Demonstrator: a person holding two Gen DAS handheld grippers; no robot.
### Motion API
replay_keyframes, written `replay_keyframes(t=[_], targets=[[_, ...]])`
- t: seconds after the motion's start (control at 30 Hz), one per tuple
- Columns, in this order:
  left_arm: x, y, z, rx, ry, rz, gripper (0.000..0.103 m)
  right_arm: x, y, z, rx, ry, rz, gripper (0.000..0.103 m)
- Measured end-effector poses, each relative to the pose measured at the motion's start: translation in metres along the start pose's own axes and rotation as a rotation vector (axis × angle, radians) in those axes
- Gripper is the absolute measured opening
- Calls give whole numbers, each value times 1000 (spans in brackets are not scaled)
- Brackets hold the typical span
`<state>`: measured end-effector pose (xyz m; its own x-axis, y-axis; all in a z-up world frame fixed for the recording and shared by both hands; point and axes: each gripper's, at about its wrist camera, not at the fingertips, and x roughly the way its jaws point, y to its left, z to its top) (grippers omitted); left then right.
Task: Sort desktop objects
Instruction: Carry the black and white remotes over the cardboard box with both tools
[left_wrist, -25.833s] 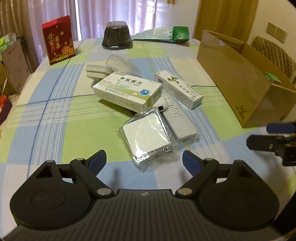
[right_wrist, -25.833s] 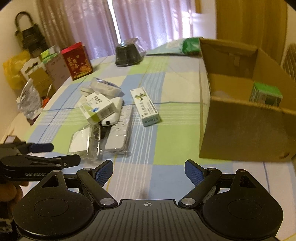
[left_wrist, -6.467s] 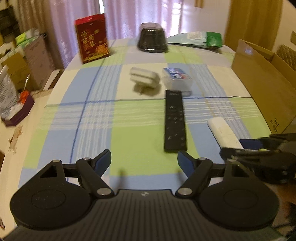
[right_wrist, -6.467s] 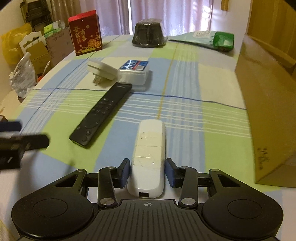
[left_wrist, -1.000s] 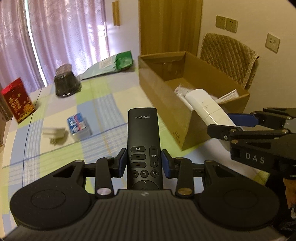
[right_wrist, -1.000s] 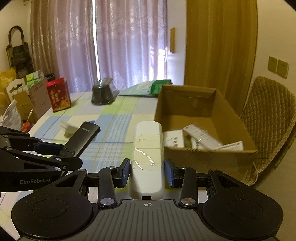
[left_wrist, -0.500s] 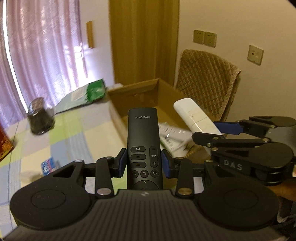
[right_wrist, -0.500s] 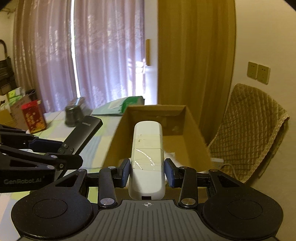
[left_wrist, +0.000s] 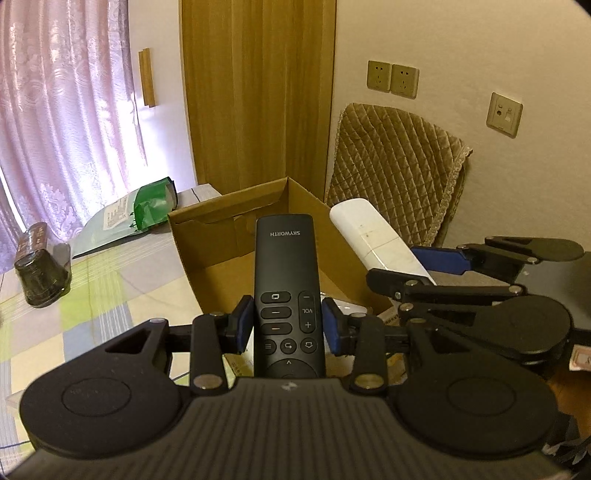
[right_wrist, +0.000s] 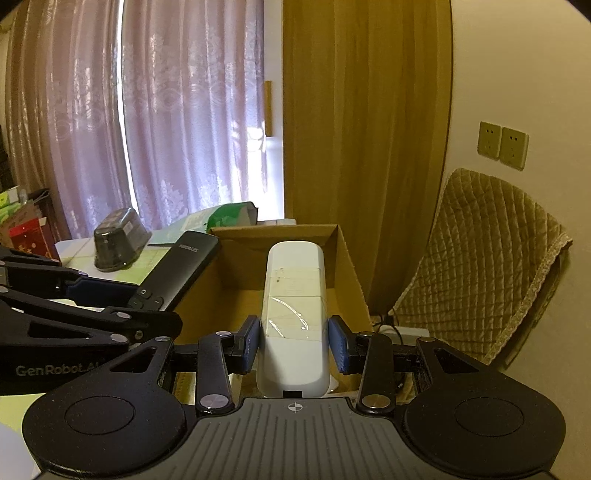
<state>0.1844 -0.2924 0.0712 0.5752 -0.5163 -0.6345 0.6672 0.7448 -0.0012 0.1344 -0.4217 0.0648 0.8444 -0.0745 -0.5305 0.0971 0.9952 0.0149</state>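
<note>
My left gripper (left_wrist: 288, 326) is shut on a black remote (left_wrist: 286, 280) that points forward over the open cardboard box (left_wrist: 207, 236). My right gripper (right_wrist: 294, 345) is shut on a white remote (right_wrist: 294, 310), held above the same cardboard box (right_wrist: 347, 266). In the left wrist view the white remote (left_wrist: 373, 236) and the right gripper's arms show at the right, over the box's right side. In the right wrist view the black remote (right_wrist: 177, 273) sits at the left, beside the box's near left corner. Pale items lie in the box below, mostly hidden.
A dark plastic tub (left_wrist: 40, 280) and a green-and-white bag (left_wrist: 125, 218) lie on the checked tablecloth (left_wrist: 110, 295) behind the box. A quilted chair (right_wrist: 480, 273) stands right of the box, a red box (right_wrist: 31, 236) at the far left.
Both grippers have moved forward and risen over the cardboard box, each still holding its remote. The view has tilted up, so less of the table and of the box's contents shows.
</note>
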Motion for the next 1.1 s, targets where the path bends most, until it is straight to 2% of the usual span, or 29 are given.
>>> replay_keyframes(t=[0.4, 0.7, 1.1], targets=[[33, 17, 12, -26, 17, 19, 34, 19, -11, 1, 27, 22, -16, 39], [64, 18, 0, -17, 82, 26, 34, 38, -14, -6, 35, 53, -10, 39], [76, 17, -1, -15, 87, 26, 34, 51, -15, -13, 41, 77, -4, 39]])
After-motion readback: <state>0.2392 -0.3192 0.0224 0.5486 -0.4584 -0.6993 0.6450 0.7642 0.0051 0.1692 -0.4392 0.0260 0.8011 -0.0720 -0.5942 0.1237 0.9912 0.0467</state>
